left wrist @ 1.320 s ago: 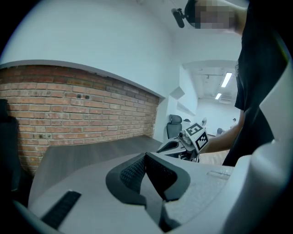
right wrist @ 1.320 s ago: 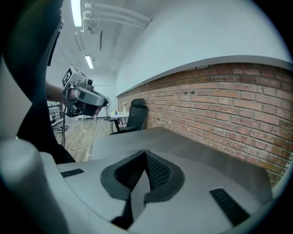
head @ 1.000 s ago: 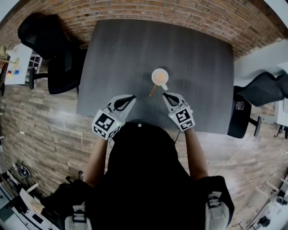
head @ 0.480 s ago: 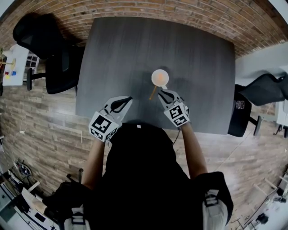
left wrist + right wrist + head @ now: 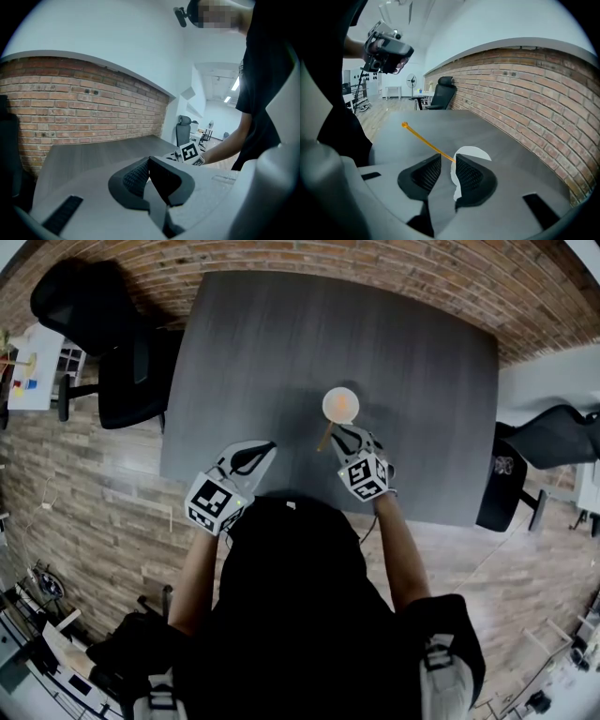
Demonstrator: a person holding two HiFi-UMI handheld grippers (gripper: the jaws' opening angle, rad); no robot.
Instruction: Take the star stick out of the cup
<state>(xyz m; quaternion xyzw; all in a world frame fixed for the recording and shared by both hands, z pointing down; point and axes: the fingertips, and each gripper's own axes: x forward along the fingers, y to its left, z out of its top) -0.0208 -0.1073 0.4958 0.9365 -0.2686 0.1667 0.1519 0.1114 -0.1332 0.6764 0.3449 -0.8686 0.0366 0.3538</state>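
Note:
A white cup (image 5: 340, 405) stands near the middle of the dark grey table (image 5: 281, 343). An orange stick (image 5: 324, 437) leans out of it toward the near left. In the right gripper view the stick (image 5: 423, 138) runs from its small knob at the upper left down into the gap between the jaws, with the cup (image 5: 474, 154) just behind them. My right gripper (image 5: 447, 158) has just been opening. It stands open around the stick's shaft, and the pads do not press on it. My left gripper (image 5: 264, 447) hovers shut and empty near the table's front edge, to the cup's left.
Black office chairs stand at the table's left (image 5: 112, 343) and right (image 5: 530, 460). A white shelf unit (image 5: 26, 371) sits at the far left. The table's near edge runs just under both grippers.
The right gripper has moved in toward the cup and the stick, and its jaws have gone from shut to open around the shaft. The left gripper has barely shifted.

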